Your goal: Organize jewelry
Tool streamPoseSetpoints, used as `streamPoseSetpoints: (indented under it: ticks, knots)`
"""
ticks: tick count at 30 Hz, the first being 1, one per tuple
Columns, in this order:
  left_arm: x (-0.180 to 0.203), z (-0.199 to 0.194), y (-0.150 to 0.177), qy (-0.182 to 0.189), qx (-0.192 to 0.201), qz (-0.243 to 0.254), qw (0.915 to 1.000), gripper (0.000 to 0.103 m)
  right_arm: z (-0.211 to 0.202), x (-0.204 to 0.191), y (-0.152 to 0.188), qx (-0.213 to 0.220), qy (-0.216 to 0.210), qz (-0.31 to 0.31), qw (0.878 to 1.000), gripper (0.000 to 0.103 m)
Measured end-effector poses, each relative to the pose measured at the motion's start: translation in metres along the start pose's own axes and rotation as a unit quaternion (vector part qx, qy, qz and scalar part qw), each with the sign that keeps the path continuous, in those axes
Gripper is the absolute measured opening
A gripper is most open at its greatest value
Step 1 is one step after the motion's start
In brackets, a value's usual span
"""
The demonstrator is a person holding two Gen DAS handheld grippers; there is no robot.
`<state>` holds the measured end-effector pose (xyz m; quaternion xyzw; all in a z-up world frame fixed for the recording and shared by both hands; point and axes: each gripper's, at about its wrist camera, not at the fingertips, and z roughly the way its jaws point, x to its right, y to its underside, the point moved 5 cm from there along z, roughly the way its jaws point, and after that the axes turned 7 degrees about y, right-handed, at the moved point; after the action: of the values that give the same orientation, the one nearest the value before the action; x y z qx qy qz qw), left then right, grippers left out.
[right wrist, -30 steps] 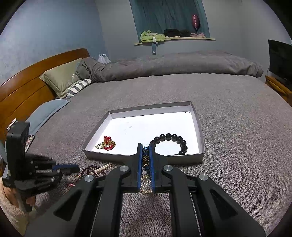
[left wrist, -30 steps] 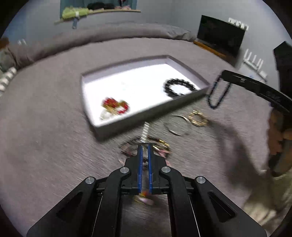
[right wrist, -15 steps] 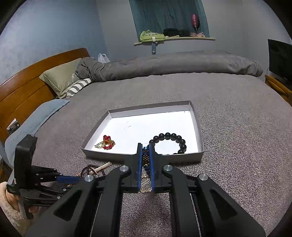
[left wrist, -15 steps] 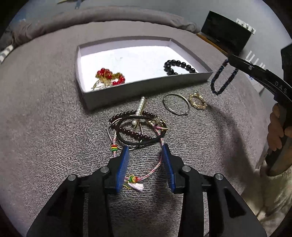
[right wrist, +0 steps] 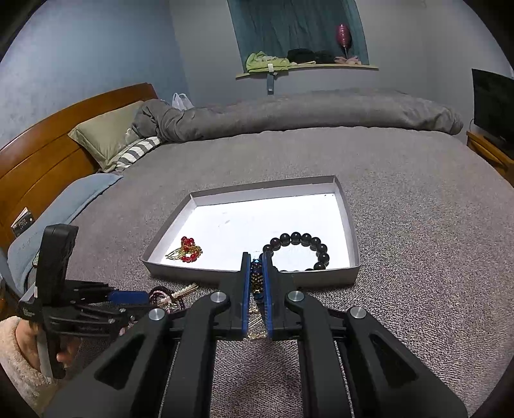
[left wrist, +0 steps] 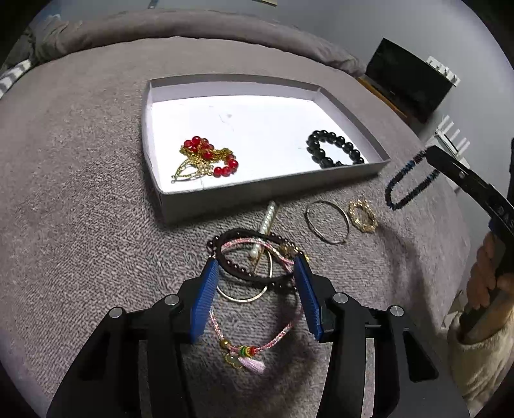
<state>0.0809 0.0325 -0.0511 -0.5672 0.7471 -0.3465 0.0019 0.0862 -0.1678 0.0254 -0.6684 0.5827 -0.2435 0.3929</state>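
Near the tray (left wrist: pixel 270 193), my left gripper's (left wrist: pixel 255 267) fingers (left wrist: pixel 205 299) are spreading around tangled bracelets (left wrist: pixel 253 260); right gripper (right wrist: pixel 257 260) pinches a blue strand (left wrist: pixel 406 186).

Ahead of the jaws spreads a wide bed (right wrist: pixel 401 225) under a grey textured cover, with a rolled grey duvet (right wrist: pixel 289 119) along its far edge. Far left of the jaws stand a wooden headboard (right wrist: pixel 48 160), an olive pillow (right wrist: pixel 106 135) and a striped one (right wrist: pixel 135 154). Blue-grey walls (right wrist: pixel 96 48) rise behind, with a curtained window recess (right wrist: pixel 295 29) and its cluttered sill (right wrist: pixel 305 66). A dark television (right wrist: pixel 491 106) stands far right.
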Motion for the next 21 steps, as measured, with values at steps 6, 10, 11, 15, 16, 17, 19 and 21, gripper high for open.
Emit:
streamPoseSetpoints:
  ticks: [6,10,11,15,16,17,19,21]
  knots:
    - [0.001,0.008,0.000,-0.011,-0.004,0.010,0.9999,0.015,-0.001,-0.001,0.000,0.001,-0.001,-0.001,1.000,0.007]
    - [0.002,0.005,0.001,-0.023,0.010,0.022,0.9994,0.003,-0.001,-0.001,0.000,0.002,-0.001,-0.001,1.000,0.007]
    - [0.005,0.001,0.000,-0.025,0.016,0.027,0.9992,0.003,-0.001,-0.001,0.000,0.002,-0.001,-0.001,1.000,0.007]
    - [0.014,-0.014,-0.003,-0.027,0.039,0.047,0.9977,0.003,-0.002,-0.001,0.000,0.002,-0.001,0.000,1.000,0.007]
    - [0.017,-0.017,-0.005,-0.028,0.044,0.053,0.9972,0.003,-0.002,-0.001,0.000,0.003,-0.001,0.000,1.000,0.007]
    - [0.018,-0.019,-0.007,-0.027,0.047,0.056,0.9970,0.003,-0.002,-0.001,-0.001,0.003,-0.001,0.000,1.000,0.007]
    - [0.021,-0.021,-0.011,-0.023,0.051,0.060,0.9966,0.003,-0.002,-0.001,-0.001,0.003,-0.001,0.000,1.000,0.007]
    - [0.024,-0.024,-0.015,-0.027,0.055,0.066,0.9959,0.003,-0.002,-0.001,-0.002,0.005,-0.001,0.001,1.000,0.007]
